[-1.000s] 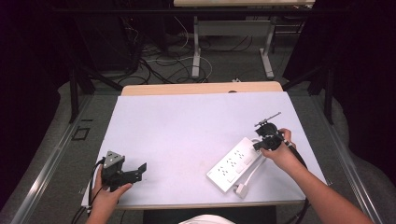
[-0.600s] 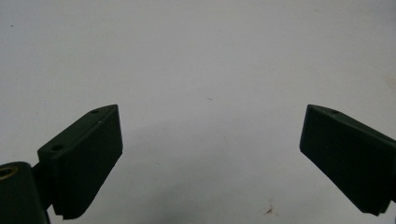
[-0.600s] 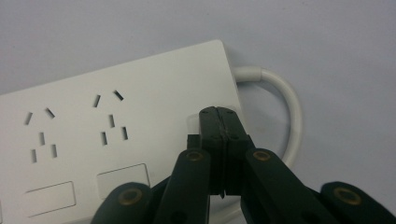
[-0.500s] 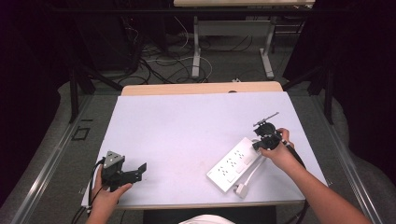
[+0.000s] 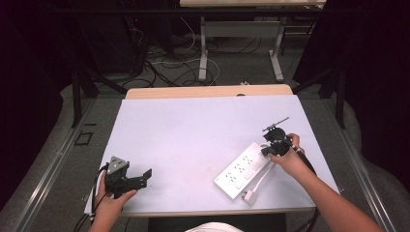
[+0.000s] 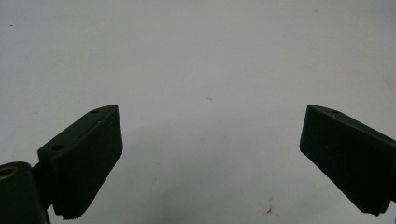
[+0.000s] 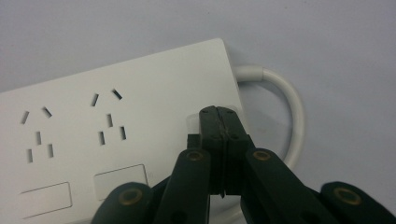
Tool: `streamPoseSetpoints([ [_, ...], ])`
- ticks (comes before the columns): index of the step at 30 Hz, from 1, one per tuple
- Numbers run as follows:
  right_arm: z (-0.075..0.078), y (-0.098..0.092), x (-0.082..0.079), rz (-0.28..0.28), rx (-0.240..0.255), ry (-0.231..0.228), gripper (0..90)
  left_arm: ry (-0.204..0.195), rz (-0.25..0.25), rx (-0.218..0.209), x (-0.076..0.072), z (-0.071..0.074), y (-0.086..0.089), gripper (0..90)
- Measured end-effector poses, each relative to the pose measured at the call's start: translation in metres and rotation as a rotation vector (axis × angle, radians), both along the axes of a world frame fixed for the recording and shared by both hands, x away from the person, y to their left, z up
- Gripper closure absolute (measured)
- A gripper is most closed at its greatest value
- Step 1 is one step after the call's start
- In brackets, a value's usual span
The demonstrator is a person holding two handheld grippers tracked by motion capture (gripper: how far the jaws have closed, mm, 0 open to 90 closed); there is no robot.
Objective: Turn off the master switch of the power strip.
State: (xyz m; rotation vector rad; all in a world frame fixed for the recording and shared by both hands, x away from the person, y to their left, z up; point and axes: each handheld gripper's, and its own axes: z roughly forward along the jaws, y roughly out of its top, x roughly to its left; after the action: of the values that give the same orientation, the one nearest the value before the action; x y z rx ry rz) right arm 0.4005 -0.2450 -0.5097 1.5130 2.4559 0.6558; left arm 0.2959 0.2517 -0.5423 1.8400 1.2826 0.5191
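1. A white power strip (image 5: 243,169) lies on the pale table (image 5: 193,135), in its near right part, set at a slant with one end nearer the person and the other end farther off to the right.
2. The right gripper (image 5: 276,145), held in the person's right hand (image 5: 287,159), sits over the far right end of the strip.
3. In the right gripper view, its jaws are pressed flat together with nothing between them, and their tips rest on or just above a small switch-like tab at the strip's end (image 7: 208,119); whether they actually touch it cannot be told.
4. The strip's white cable (image 7: 289,112) loops out from that same end and curls back toward the near side, ending in a white plug (image 5: 250,196) by the table's near edge.
5. The left gripper (image 5: 140,176) is held by the left hand (image 5: 113,203) at the near left corner of the table, well apart from the strip.
6. In the left gripper view, its jaws stand wide apart over bare table, holding nothing.
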Motion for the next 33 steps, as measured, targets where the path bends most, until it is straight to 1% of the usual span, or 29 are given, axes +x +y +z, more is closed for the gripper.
streamPoseSetpoints([
  [2, -0.0005, -0.0014, -0.0002, 0.011, 0.002, -0.009, 90.0, -0.003, -0.002, 0.002, 0.0000, -0.0001, -0.0001, 5.9],
  [3, -0.0005, -0.0020, -0.0002, 0.015, -0.004, -0.009, 90.0, -0.001, 0.000, -0.001, -0.0002, -0.0001, -0.0004, 5.9],
  [4, -0.0009, -0.0020, -0.0003, 0.016, 0.009, -0.014, 90.0, -0.001, 0.000, 0.000, -0.0002, -0.0001, -0.0005, 5.9],
  [6, -0.0013, -0.0013, -0.0013, -0.002, 0.012, -0.011, 90.0, 0.000, -0.003, 0.004, -0.0002, 0.0001, -0.0003, 5.9],
  [8, -0.0024, -0.0025, -0.0020, 0.011, 0.016, -0.017, 90.0, 0.000, -0.003, 0.004, -0.0002, -0.0001, -0.0004, 5.9],
  [9, -0.0032, -0.0030, -0.0023, 0.020, 0.012, -0.026, 90.0, -0.001, -0.003, 0.004, -0.0002, -0.0002, -0.0005, 5.9],
  [10, -0.0035, -0.0026, -0.0030, 0.015, 0.008, -0.034, 90.0, 0.000, -0.003, 0.004, -0.0002, -0.0004, -0.0006, 5.9],
  [11, -0.0044, -0.0016, -0.0033, 0.014, 0.016, -0.040, 90.0, -0.001, -0.003, 0.005, -0.0002, -0.0004, -0.0006, 5.9],
  [12, -0.0035, -0.0017, -0.0038, 0.022, 0.001, -0.039, 90.0, 0.000, -0.003, 0.004, -0.0003, -0.0003, -0.0007, 5.9],
  [13, -0.0033, -0.0001, -0.0042, 0.004, -0.001, -0.035, 90.0, 0.001, -0.004, 0.004, -0.0004, 0.0000, -0.0005, 5.9],
  [14, -0.0031, -0.0009, -0.0043, 0.013, 0.000, -0.042, 90.0, 0.000, -0.003, 0.003, -0.0005, 0.0001, -0.0003, 5.9],
  [15, -0.0029, -0.0016, -0.0042, 0.011, 0.005, -0.038, 90.0, 0.001, -0.002, 0.000, -0.0006, 0.0003, -0.0001, 5.9],
  [16, -0.0016, -0.0015, -0.0044, -0.007, 0.018, -0.020, 90.0, 0.001, 0.001, -0.001, -0.0006, 0.0002, 0.0000, 5.9],
  [17, 0.0001, -0.0039, -0.0040, 0.003, 0.032, -0.026, 90.0, 0.000, 0.003, -0.003, -0.0003, 0.0001, 0.0001, 5.9],
  [18, 0.0004, -0.0038, -0.0041, -0.014, 0.029, -0.012, 90.0, -0.002, 0.004, -0.002, 0.0000, 0.0000, 0.0003, 5.9],
  [19, 0.0004, -0.0065, -0.0044, 0.009, 0.037, -0.013, 90.0, -0.001, 0.003, -0.002, 0.0001, -0.0001, 0.0002, 5.9],
  [20, 0.0001, -0.0060, -0.0051, -0.004, 0.036, -0.015, 90.0, -0.002, 0.004, -0.002, 0.0002, -0.0004, -0.0001, 5.9],
  [22, 0.0002, -0.0061, -0.0063, -0.003, 0.042, -0.013, 90.0, 0.000, -0.001, 0.004, 0.0004, -0.0003, -0.0001, 5.9],
  [27, -0.0001, -0.0050, -0.0073, -0.006, 0.044, -0.019, 90.0, -0.002, 0.000, 0.004, 0.0002, 0.0000, -0.0001, 5.9],
  [33, -0.0001, -0.0055, -0.0071, -0.001, 0.040, -0.021, 86.5, 0.001, 0.002, 0.000, -0.0001, 0.0000, 0.0000, 5.9],
])
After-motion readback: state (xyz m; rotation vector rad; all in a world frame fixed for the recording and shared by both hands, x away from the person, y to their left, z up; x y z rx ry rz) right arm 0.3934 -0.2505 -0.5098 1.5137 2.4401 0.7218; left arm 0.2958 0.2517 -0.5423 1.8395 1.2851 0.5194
